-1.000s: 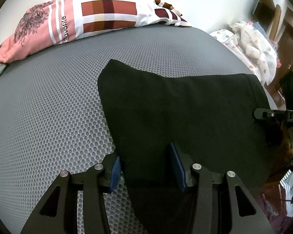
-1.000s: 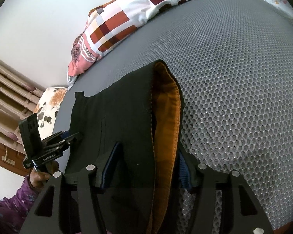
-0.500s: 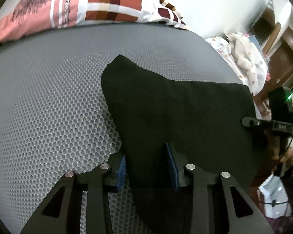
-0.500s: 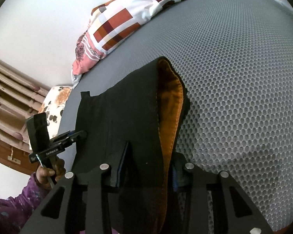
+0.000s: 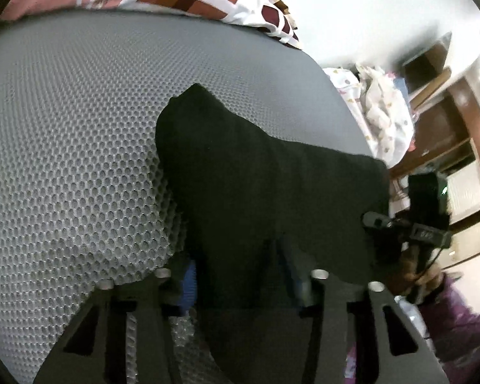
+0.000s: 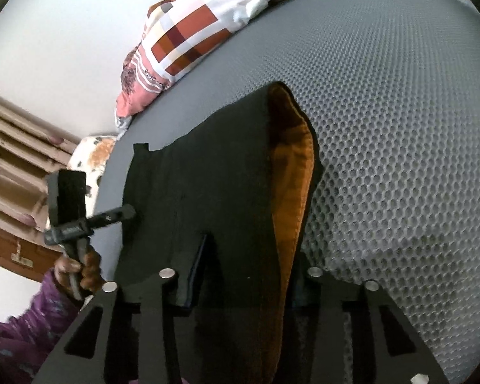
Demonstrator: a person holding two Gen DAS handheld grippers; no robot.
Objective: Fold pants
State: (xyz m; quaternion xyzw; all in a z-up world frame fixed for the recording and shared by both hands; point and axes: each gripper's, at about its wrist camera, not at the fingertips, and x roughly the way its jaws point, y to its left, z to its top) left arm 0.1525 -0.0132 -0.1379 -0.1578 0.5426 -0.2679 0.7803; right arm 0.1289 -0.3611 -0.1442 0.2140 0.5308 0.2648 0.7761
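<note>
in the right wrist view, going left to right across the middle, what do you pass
Brown wooden slats → the other handheld black gripper, the left gripper → black pants → their orange lining → grey honeycomb mesh mattress.

My black fabric pants (image 5: 265,192) with a rust-orange lining (image 6: 296,172) are lifted at the near edge and drape down onto the grey honeycomb-mesh mattress (image 5: 80,134); one edge curls open, baring the lining; the far corner lies flat.
</note>
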